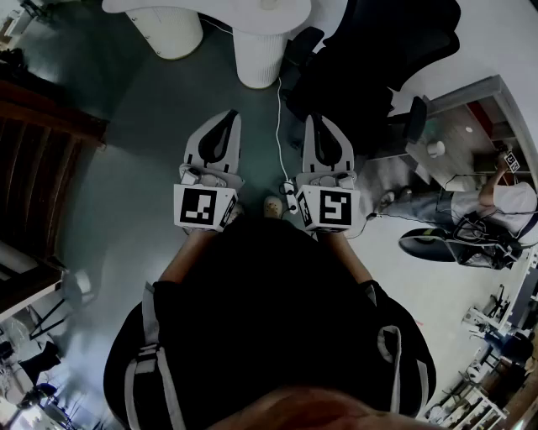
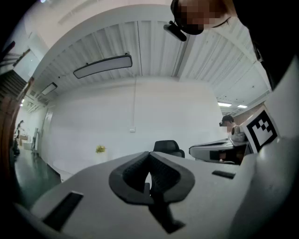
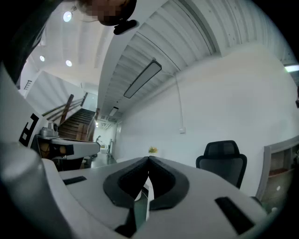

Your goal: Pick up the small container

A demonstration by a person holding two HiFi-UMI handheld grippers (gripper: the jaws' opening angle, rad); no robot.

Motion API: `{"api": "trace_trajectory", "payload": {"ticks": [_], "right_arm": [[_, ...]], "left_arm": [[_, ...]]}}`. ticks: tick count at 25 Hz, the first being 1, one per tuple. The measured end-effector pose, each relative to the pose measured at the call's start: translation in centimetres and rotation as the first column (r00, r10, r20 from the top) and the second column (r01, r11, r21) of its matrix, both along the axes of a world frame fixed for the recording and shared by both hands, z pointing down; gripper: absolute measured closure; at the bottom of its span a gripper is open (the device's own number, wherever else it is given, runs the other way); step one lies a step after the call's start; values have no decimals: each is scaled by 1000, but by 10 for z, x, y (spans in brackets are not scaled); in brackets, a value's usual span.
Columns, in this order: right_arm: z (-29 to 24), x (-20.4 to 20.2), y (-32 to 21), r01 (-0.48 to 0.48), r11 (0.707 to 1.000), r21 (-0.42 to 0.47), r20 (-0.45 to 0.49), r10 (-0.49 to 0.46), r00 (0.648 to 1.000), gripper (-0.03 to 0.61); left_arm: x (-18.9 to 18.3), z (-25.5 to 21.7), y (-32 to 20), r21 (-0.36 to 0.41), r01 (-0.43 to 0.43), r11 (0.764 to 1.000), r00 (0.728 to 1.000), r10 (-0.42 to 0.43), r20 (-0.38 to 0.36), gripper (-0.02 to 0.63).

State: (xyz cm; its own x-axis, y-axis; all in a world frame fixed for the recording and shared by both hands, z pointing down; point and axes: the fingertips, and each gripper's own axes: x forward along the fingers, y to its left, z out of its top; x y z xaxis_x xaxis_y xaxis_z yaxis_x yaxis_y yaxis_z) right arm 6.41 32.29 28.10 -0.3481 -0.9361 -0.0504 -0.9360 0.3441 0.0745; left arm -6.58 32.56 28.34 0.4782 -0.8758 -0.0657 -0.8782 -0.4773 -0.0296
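A black office chair (image 1: 370,50) stands just right of the white ribbed pedestal (image 1: 256,55). On the near side of that pedestal, the left gripper (image 1: 229,115) and right gripper (image 1: 313,119) point toward it side by side, each with jaws pressed together on nothing. The small container shows in no view, so its direction, long axis and nearer hand cannot be told; I count one chair, one ribbed pedestal, two grippers and no container.

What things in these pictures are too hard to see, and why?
- The small container: it shows in no view. In the head view the upper edge cuts off most of the white table, so whatever stands on it is unknown.
- The floor at the person's feet: in the head view the person's black top hides it.
- The yellow thing by the far wall: in the left gripper view it is too small to name.
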Motion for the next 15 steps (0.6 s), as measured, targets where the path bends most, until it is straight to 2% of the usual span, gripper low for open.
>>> {"api": "trace_trajectory", "payload": {"ticks": [8, 15], "right_arm": [[4, 8, -10, 6, 1000, 1, 1, -6, 1000, 558], [7, 22, -23, 53, 999, 1, 34, -53, 998, 558]], "left_arm": [[9, 4, -8, -5, 8, 1000, 1000, -8, -19, 606], [27, 9, -19, -21, 18, 1000, 1000, -18, -19, 606]]}}
